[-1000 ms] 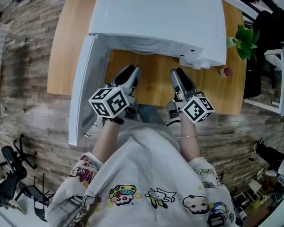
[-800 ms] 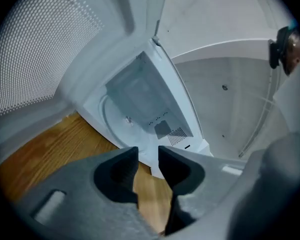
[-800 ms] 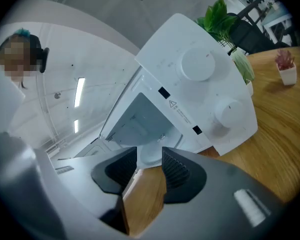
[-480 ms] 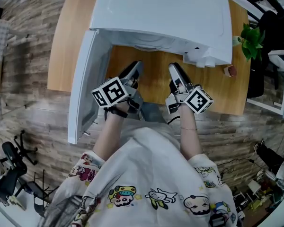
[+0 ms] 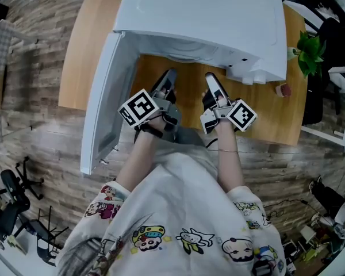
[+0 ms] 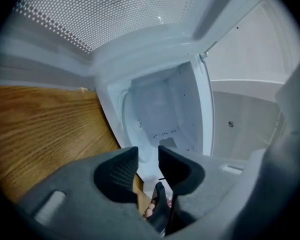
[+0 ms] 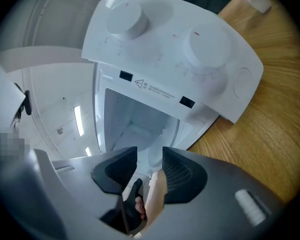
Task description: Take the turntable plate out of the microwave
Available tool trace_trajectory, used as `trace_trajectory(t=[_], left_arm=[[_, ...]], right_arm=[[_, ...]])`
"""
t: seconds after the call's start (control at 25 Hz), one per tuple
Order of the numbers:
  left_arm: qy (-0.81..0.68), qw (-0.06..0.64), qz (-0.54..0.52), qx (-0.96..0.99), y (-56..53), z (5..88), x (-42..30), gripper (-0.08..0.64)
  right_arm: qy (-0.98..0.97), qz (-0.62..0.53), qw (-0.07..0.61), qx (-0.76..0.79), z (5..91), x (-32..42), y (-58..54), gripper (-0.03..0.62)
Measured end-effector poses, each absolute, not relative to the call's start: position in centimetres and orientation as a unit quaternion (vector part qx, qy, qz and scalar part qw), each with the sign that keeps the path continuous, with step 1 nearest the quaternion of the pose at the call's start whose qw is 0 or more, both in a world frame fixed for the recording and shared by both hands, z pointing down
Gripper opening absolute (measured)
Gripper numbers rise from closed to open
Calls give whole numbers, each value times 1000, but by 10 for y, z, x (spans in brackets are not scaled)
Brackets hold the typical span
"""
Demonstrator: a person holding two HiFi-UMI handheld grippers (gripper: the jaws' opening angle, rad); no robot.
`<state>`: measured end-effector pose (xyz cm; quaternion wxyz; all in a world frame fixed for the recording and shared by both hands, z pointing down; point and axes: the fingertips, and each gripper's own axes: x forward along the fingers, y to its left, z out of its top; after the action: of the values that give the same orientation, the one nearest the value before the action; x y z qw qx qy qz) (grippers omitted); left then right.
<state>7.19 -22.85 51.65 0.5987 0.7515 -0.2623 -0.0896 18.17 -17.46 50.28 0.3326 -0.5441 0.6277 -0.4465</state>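
Wooden table (image 5: 89,50) bears microwave (image 5: 201,10); plank floor (image 5: 34,45).

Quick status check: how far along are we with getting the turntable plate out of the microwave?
Done: the microwave door stands open. In hand: the left claw and the right claw, both open and empty, point into the cavity. Left: the turntable plate appears to lie on the cavity floor, untouched; it has yet to be gripped and lifted out.

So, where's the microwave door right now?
In the head view the door stands open at the left of the microwave, beside the left gripper.
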Motion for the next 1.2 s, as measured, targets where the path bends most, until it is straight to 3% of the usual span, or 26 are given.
trace_trajectory(t=[1.2], left_arm=[[-249, 624, -145, 727, -271, 558, 93, 123]], right_arm=[[574, -491, 441, -485, 548, 181, -218, 158]])
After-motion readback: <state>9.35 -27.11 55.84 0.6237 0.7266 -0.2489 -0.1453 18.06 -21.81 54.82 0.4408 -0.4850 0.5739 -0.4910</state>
